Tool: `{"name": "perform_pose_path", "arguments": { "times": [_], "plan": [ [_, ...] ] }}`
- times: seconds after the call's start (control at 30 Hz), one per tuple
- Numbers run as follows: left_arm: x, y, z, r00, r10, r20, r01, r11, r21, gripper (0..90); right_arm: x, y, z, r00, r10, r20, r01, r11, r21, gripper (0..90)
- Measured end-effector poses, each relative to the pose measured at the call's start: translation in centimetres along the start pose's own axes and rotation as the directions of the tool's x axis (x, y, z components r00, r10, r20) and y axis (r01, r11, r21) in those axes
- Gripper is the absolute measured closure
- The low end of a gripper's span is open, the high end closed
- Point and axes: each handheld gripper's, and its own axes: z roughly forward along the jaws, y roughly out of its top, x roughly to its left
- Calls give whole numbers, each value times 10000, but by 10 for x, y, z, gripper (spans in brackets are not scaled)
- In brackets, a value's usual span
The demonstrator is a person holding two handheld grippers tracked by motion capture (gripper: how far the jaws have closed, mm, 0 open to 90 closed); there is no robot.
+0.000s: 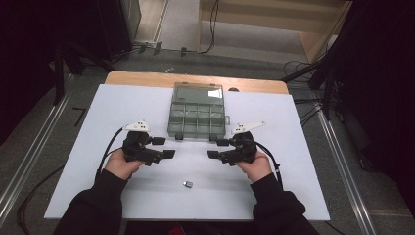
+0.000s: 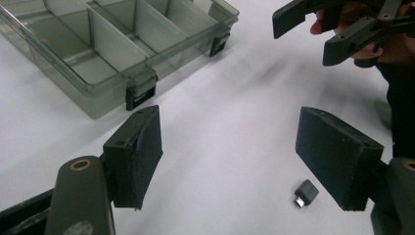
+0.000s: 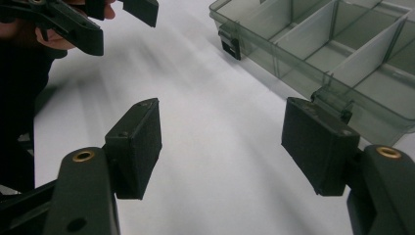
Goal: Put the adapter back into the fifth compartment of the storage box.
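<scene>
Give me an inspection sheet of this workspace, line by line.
Surface: white sheet laid over a wooden table, bare wood showing along the far edge.
Job's things: clear compartment box with its lid open, at the far middle; small grey adapter lying loose near the front, apart from both tongs.
Clutter: nothing seen.
Grippers: left tongs open, nothing between them; right tongs open, nothing between them; both point inward toward each other.
Cables: black cable trailing from each hand-held unit; more cables on the floor.
Surroundings: dark room, metal rails beside the table, wooden furniture beyond.
</scene>
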Motion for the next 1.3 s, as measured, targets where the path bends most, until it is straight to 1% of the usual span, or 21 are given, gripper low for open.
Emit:
{"name": "perform_pose_path", "arguments": {
  "times": [0.07,0.1,0.23,0.43,0.5,0.67,0.73,0.83,0.97,1.07,1.2,1.3],
  "plan": [
    [-2,-3,-2,10000,40,-15,-40,10000,-42,260,2,-2,0,10000,-1,-41,1,10000,14,300],
    [-3,-5,-3,10000,-15,24,15,9999,-110,260,3,-3,1,10000,-32,-35,32,10000,34,300],
    [-5,-11,-5,10000,7,-67,-7,10000,18,260,8,-5,1,9998,-117,-130,118,9999,92,300],
    [-11,-21,-8,10000,-63,-55,63,10000,-57,260,14,-7,5,9991,-283,-301,288,9995,162,300],
    [-13,-23,-9,10000,10,-98,-10,10000,-6,260,16,-7,6,9988,-355,-329,362,9991,198,300],
    [-15,-30,-12,9999,-19,-126,19,10000,15,260,22,-8,9,9978,-481,-453,496,9982,342,301],
    [-16,-33,-13,9999,-90,-134,90,10000,-3,260,23,-8,11,9975,-435,-549,457,9982,385,301],
    [-18,-37,-15,9998,-82,-153,82,10000,17,260,25,-8,13,9971,-332,-686,365,9982,466,300],
    [-19,-42,-16,9997,-68,-245,71,9999,110,260,26,-8,15,9969,-405,-671,440,9977,520,300],
    [-20,-45,-19,9997,-51,-253,53,10000,80,260,28,-8,17,9965,-501,-668,540,9969,578,299],
    [-20,-49,-22,9993,-135,-351,138,9999,95,260,32,-8,20,9957,-628,-678,672,9957,640,292],
    [-21,-53,-24,9993,-353,-121,352,9994,-16,260,35,-8,22,9954,-663,-698,712,9950,700,292]
  ]
}}
